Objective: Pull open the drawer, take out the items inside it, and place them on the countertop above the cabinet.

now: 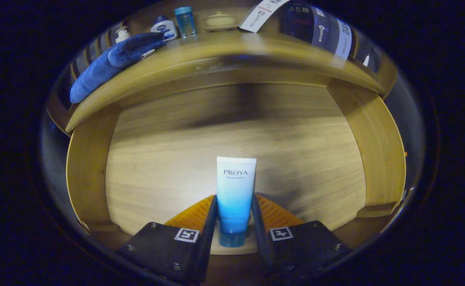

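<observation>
Pinching blue tube between both fingers, hand-held gripper over open drawer.

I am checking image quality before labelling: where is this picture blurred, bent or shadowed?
Gripper view: the fisheye bends the countertop edge into an arc; a dark shadow band crosses the drawer floor; the blue towel and bottles behind look soft; the tube, held between the tongs, is sharp and brightly lit.
</observation>
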Demonstrator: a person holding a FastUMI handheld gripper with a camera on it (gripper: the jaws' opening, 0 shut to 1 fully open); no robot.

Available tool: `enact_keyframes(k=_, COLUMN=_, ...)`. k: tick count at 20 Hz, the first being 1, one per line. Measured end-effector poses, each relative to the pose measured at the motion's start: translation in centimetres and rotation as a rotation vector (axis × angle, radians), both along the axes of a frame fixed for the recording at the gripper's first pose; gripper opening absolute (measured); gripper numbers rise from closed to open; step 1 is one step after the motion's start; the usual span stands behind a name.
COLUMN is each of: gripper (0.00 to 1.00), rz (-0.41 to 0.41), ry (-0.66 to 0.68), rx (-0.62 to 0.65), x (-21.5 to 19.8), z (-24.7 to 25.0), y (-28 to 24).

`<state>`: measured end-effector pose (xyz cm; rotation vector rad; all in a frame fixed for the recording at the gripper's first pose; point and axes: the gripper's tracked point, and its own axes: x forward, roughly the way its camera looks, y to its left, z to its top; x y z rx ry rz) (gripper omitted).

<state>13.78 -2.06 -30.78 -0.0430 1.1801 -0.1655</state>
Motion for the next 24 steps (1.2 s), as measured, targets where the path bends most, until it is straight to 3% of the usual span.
enact_keyframes(k=3, gripper=0.42, rz=0.018, ry=-0.059, rx=0.044, x=0.4, z=0.6, y=0.6)
enact_keyframes(k=9, gripper=0.41, rz=0.056, ry=-0.320, rx=0.077, x=2.3, z=4.1, y=0.3)
enact_keyframes(k=17, gripper=0.41, rz=0.081, ry=-0.677, rx=0.121, x=3.2, z=16.1, y=1.5)
enact_keyframes(k=24, gripper=0.40, rz=0.117, ry=-0.976, rx=0.030, x=7.2, z=27.6, y=1.4)
